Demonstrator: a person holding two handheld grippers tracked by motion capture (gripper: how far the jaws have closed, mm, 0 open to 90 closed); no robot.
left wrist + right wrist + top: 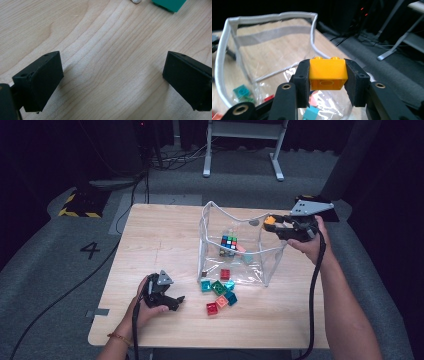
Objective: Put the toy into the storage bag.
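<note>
Right gripper (327, 82) clamping orange brick (327, 73) (over bag rim (272, 17)), open table beyond

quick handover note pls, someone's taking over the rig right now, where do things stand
Right gripper: shut on a yellow plastic brick, held at the rim of the clear plastic bag.
Left gripper: open, empty, low over the wooden table.
Done: a multicoloured puzzle cube and a few bricks are in the bag.
Left: drop the yellow one in, then bag the loose bricks in front.
</note>
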